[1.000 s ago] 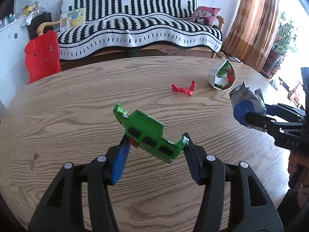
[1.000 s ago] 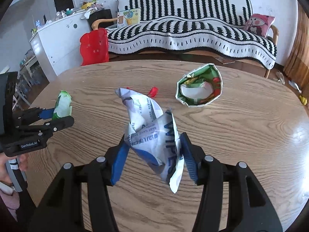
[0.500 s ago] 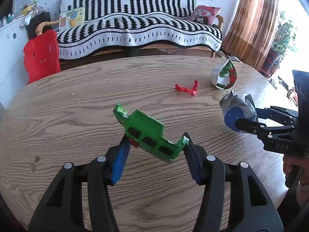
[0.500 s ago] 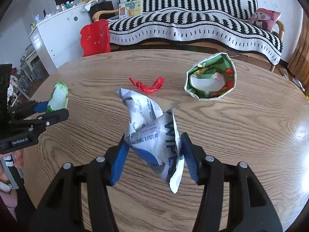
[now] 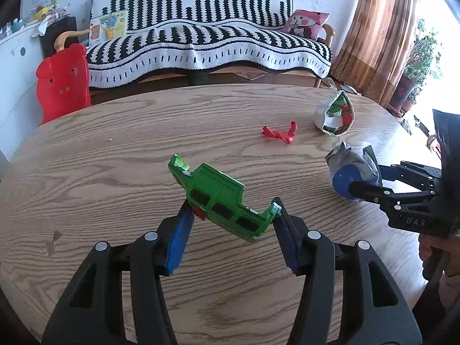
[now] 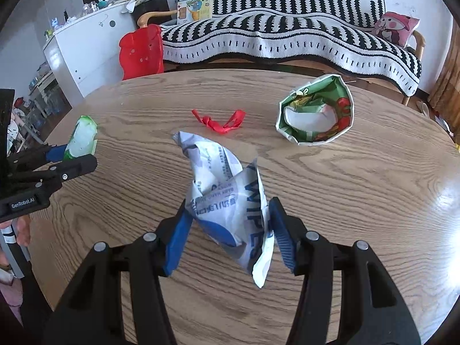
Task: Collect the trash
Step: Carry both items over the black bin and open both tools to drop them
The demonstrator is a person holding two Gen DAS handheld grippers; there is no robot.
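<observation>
With the left gripper [image 5: 231, 220] clamped on a torn green cardboard carton [image 5: 218, 198] and the right gripper [image 6: 228, 218] on a crumpled white wipes wrapper [image 6: 227, 198] above the bench [image 6: 359, 189], both need carrying to the open paper bag [image 6: 314, 113].

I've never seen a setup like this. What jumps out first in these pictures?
Two pairs of black tongs, each clamping a piece of trash above a wooden table: the left tongs hold a torn green carton, the right tongs a crumpled white wipes packet. Beyond them on the table lie a red ribbon scrap and an open green paper bag.
</observation>
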